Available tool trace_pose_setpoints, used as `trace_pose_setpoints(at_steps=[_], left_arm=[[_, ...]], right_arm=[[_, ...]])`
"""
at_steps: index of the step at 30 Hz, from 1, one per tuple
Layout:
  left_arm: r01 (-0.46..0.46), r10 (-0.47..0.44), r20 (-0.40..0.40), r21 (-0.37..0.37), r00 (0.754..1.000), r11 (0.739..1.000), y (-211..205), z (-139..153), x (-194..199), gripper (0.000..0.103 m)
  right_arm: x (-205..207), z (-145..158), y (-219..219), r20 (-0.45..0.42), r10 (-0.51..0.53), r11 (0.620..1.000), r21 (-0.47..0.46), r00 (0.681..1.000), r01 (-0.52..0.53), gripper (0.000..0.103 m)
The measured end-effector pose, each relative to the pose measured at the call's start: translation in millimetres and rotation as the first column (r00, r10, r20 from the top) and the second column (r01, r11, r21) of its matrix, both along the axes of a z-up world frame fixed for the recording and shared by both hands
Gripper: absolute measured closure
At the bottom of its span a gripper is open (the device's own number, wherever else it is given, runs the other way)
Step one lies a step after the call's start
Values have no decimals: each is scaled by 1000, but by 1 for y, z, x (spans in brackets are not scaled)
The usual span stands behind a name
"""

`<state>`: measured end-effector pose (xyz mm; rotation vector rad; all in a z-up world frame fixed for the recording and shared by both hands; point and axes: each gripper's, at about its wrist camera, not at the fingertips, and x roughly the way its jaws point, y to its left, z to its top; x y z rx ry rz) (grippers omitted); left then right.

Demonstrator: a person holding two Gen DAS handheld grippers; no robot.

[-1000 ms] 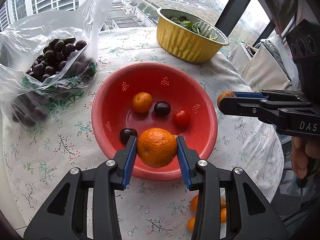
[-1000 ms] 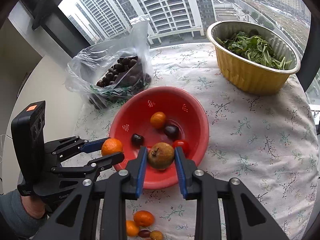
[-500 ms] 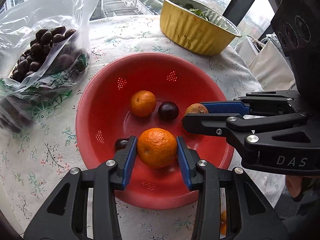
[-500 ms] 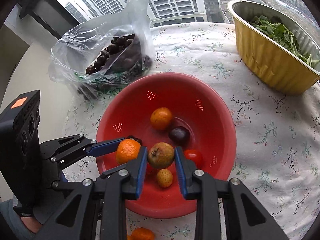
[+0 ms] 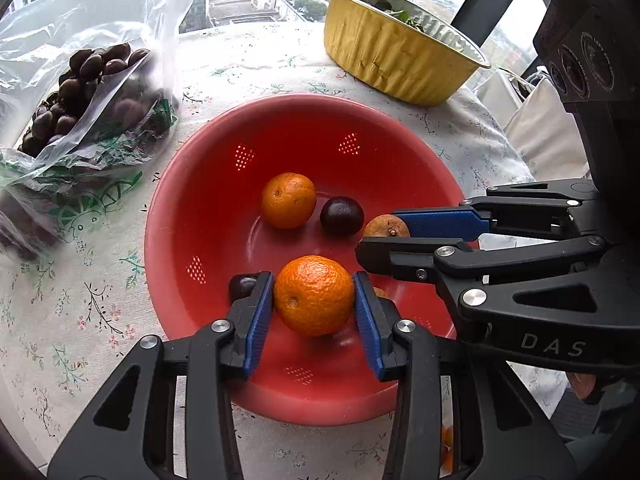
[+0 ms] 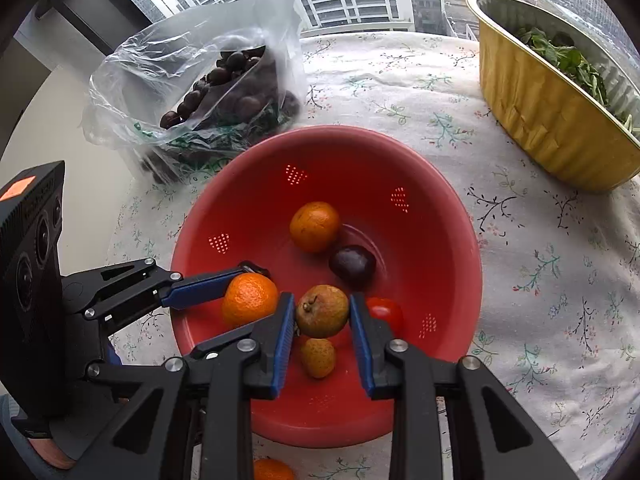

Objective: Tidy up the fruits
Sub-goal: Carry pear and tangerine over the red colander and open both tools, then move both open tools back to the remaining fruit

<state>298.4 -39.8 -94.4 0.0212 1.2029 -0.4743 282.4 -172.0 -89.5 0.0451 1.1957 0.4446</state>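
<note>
Holding a mandarin [image 5: 313,295] between its blue pads, the left gripper [image 5: 314,306] hangs over the near side of the red colander [image 5: 192,200], and its jaws are closed narrow on the fruit from both sides. The right gripper [image 6: 322,320] is just beside it over the same colander, and its jaws clamp a small brown pear [image 6: 322,311] in the same way. Inside the colander lie a second mandarin [image 5: 289,200], a dark plum [image 5: 342,216], a cherry tomato [image 6: 385,312] and a small yellowish fruit [image 6: 318,357] directly under the held pear; another dark fruit [image 5: 241,285] is partly hidden behind the left finger of the left gripper. The colander stands on a table with a floral cloth [image 6: 540,264]. To the left of it lies a clear plastic bag [image 6: 200,92] full of dark round fruits, touching or almost touching the rim; I cannot tell which. At the far right stands a golden foil pan [image 6: 548,120] with green leaves [image 6: 568,58], apart from the colander. One more mandarin [image 6: 274,470] lies on the cloth at the near edge, under the right gripper.
</note>
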Motion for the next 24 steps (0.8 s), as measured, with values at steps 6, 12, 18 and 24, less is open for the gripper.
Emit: trace_pose_setpoints(at_steps=[6,12,18,24], left_arm=[[-14,14,5,10,1000,1000,2,2,-2,43],[-23,23,17,6,1000,1000,6,9,-7,43],[-39,39,47,-11,998,999,17,29,-23,33],[-74,76,86,-27,993,997,32,49,-49,1]], right_arm=[[0,-2,2,-1,-4,1000,-13,1000,4,72],[0,-1,0,8,-13,1000,-11,1000,14,66],[-5,8,-4,30,-18,1000,-11,999,18,60],[-24,28,-20,71,-68,998,18,995,67,32]])
